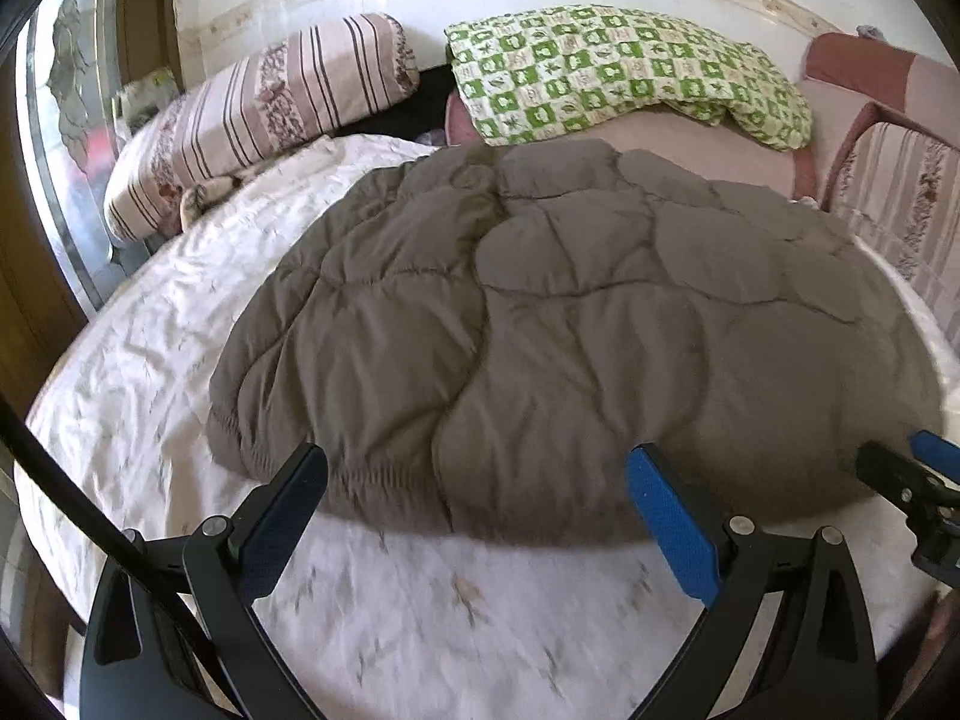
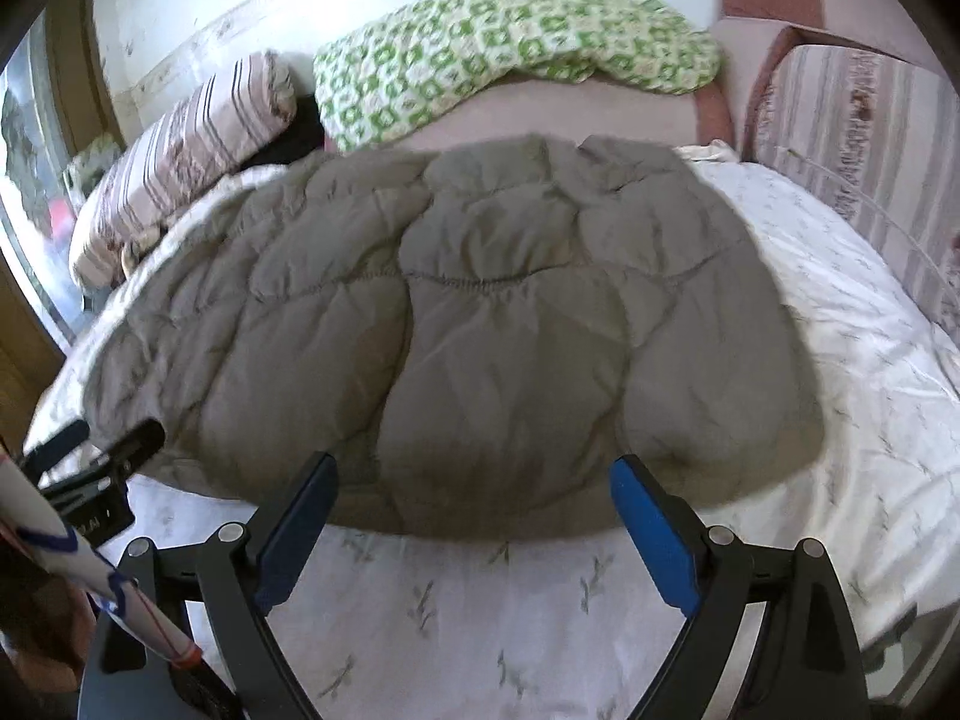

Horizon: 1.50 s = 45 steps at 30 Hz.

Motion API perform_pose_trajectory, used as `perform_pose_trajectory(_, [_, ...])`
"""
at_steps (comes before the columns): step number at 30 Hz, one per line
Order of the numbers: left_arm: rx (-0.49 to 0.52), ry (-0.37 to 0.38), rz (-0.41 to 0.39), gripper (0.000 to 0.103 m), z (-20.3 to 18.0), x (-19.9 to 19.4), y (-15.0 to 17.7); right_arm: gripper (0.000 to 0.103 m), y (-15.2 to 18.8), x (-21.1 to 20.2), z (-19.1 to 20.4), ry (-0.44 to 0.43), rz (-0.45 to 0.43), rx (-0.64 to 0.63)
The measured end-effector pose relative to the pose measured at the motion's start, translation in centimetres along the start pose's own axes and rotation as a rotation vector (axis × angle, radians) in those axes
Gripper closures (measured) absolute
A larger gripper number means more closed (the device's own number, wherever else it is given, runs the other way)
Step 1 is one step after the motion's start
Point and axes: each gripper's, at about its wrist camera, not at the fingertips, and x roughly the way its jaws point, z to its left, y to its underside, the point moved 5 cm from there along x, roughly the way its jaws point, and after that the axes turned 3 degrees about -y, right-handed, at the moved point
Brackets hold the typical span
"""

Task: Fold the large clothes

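A large grey-brown quilted puffer garment (image 1: 558, 324) lies spread flat on the white bedsheet (image 1: 150, 372); it also fills the middle of the right wrist view (image 2: 480, 312). My left gripper (image 1: 477, 462) is open and empty, its fingertips just over the garment's near hem, toward its left part. My right gripper (image 2: 474, 468) is open and empty at the near hem, toward the right part. The right gripper's tips show at the right edge of the left wrist view (image 1: 906, 468), and the left gripper's tips show at the left edge of the right wrist view (image 2: 102, 438).
A striped pillow (image 1: 258, 114) lies at the back left and a green checked quilt (image 1: 618, 66) at the back. A pink striped cushion (image 1: 900, 204) stands at the right. The white wall (image 1: 420, 0) runs behind the bed. Wooden furniture (image 1: 30, 312) is at the left.
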Motion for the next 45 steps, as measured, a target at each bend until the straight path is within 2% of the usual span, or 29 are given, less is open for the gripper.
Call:
perform_pose_trajectory(2, [-0.023,0.024,-0.060,0.003,0.3,-2.9,-0.7,0.008,-0.4,-3.2,0.4,-0.019,-0.067,0.008])
perform_pose_trajectory(7, [-0.033,0.027,-0.195,0.003,0.2,-10.7,-3.2,0.008,-1.8,-10.4,2.1,0.007,-0.199,-0.039])
perform_pose_trajectory(10, [-0.028,-0.038,-0.277,0.000,0.5,-15.0,-4.4,0.006,-3.0,-15.0,3.3,0.005,-0.298,-0.066])
perform_pose_trajectory(13, [-0.012,-0.103,-0.323,0.000,0.7,-18.2,-5.1,0.000,-4.2,-18.9,4.2,0.008,-0.393,-0.084])
perform_pose_trajectory(16, [-0.019,-0.117,-0.346,0.000,1.0,-20.1,-5.4,0.000,-4.9,-20.8,4.6,0.035,-0.434,-0.090])
perform_pose_trajectory(19, [-0.012,-0.144,-0.367,0.000,1.3,-21.1,-5.1,0.000,-5.2,-21.2,4.6,0.061,-0.441,-0.074])
perform_pose_trajectory(22, [-0.021,-0.231,-0.393,0.000,2.0,-21.3,-4.8,0.000,-5.5,-21.0,4.4,0.100,-0.446,-0.061])
perform_pose_trajectory(23, [-0.020,-0.235,-0.391,0.000,2.1,-21.2,-4.7,0.000,-5.4,-20.8,4.3,0.112,-0.443,-0.060])
perform_pose_trajectory(27, [-0.001,-0.201,-0.331,0.000,2.3,-20.1,-5.1,0.000,-5.2,-19.7,4.0,0.144,-0.415,-0.068])
perform_pose_trajectory(34, [0.024,-0.193,-0.243,0.000,2.0,-17.5,-4.7,0.000,-4.8,-17.6,4.1,0.169,-0.373,-0.079])
perform_pose_trajectory(45, [0.066,-0.177,-0.218,0.000,1.2,-16.3,-4.0,0.000,-4.3,-16.0,4.5,0.183,-0.334,-0.100])
